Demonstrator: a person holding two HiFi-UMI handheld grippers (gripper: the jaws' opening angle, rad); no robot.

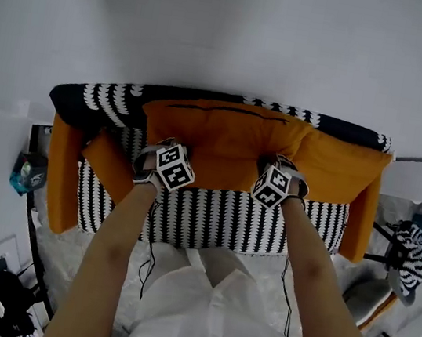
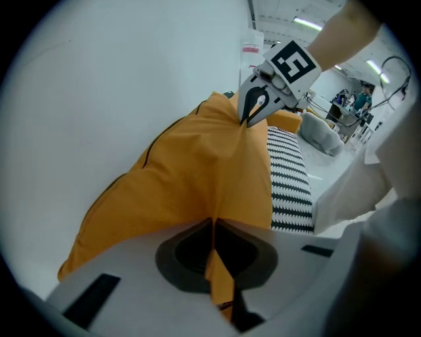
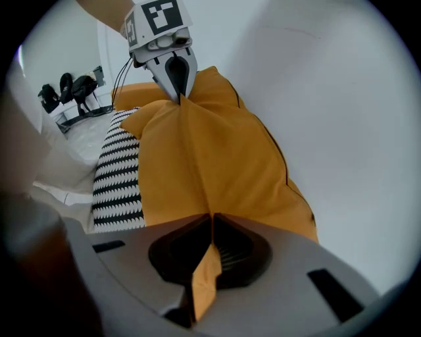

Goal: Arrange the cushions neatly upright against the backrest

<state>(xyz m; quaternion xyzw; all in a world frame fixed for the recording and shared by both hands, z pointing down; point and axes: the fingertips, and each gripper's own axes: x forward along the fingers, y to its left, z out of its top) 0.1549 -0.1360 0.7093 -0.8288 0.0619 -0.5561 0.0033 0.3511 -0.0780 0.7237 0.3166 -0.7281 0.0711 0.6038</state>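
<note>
A large orange cushion [image 1: 224, 138] stands in the middle of the black-and-white patterned sofa [image 1: 219, 217], leaning on the backrest [image 1: 114, 101]. My left gripper [image 1: 168, 163] is shut on a pinch of its fabric near the lower left corner. My right gripper [image 1: 276, 184] is shut on the lower right corner. In the left gripper view the cushion cloth [image 2: 191, 178] is pinched at the gripper [image 2: 214, 224], with the right gripper [image 2: 253, 115] at the far end. The right gripper view shows the same grip [image 3: 212, 220] on the cushion [image 3: 197, 158]. A second orange cushion [image 1: 346, 169] lies to the right and a third [image 1: 108, 163] to the left.
Orange armrests [image 1: 63, 176] [image 1: 362, 215] close both ends of the sofa. A white wall [image 1: 232, 32] rises behind it. Dark gear [image 1: 11, 299] lies on the floor at the lower left. A striped object [image 1: 408, 254] and other clutter stand at the right.
</note>
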